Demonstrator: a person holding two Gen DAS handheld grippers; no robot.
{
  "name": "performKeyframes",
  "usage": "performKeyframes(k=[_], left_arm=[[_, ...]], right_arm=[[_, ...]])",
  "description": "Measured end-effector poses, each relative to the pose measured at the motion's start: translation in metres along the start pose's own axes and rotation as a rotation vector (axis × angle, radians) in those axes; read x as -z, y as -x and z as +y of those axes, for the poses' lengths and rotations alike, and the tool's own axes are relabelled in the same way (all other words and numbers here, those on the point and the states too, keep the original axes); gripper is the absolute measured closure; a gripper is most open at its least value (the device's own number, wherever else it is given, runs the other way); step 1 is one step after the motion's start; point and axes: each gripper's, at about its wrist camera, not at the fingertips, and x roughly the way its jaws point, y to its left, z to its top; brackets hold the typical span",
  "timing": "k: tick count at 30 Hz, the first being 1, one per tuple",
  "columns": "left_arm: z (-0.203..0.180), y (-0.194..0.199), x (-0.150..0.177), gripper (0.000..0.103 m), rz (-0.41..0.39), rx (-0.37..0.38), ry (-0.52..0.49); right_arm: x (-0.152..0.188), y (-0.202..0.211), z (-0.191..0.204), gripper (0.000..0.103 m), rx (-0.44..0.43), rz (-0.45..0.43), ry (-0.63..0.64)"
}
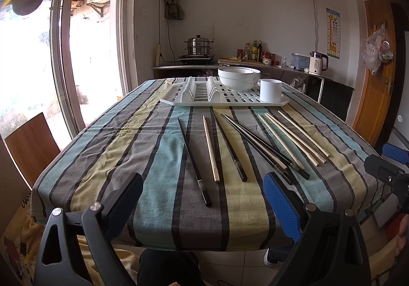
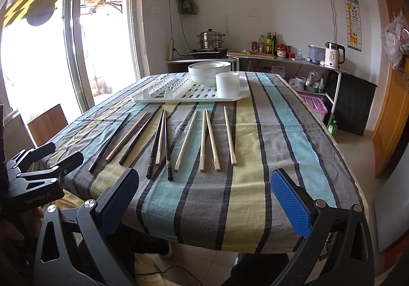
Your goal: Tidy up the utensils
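- Two hand-held tools hover at the near edge of a surface covered with a striped cloth (image 1: 143, 132). Neither tool holds anything.
- The left tool (image 1: 203, 199) has its jaws spread wide, above the near cloth edge. In the right wrist view it shows at far left, also empty.
- The right tool (image 2: 204, 196) also has its jaws spread wide, with nothing between them.
- The task's things are chopsticks, lying loose on the cloth in the middle of the surface, fanned out with their thick ends toward the person.
- The black chopsticks (image 1: 194, 161) lie mostly to the left of the fan; two of them (image 2: 161, 143) sit close together with a pale one between.
- The pale wooden chopsticks (image 2: 212, 140) lie mostly to the right; one pale stick (image 1: 211, 148) is mixed in among the black ones.
- Beyond the chopsticks, at the far side, stands a white drying rack tray (image 1: 179, 102). On it are stacked white bowls (image 1: 239, 78) and a white cup (image 1: 270, 89), which looks empty.
- Judgement: the task appears to be at its start, with no chopstick yet lifted or sorted.
- The next move likely calls for lowering one tool over a single chopstick, closing narrowly on its thick end, and carrying it to the cup or rack.
- Thin sticks lying flat on cloth may roll or slip, so a low, square approach seems wise.
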Motion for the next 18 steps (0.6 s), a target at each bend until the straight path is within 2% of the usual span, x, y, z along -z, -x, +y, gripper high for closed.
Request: performKeyframes(k=[5,11,18], left_arm=[[0.002,-0.004,0.000,0.006,0.007,0.017,0.013],[0.008,-0.012,-0.003,0.006,0.019,0.003,0.035],[0.009,-0.031,-0.014,0.006,0.058,0.035,0.026]], right_arm=[[0.000,-0.004,0.000,0.000,-0.002,0.007,0.000],[-0.001,-0.013,-0.001,0.000,-0.006,0.021,-0.002],[-0.011,-0.032,0.000,0.000,-0.026,0.048,0.014]])
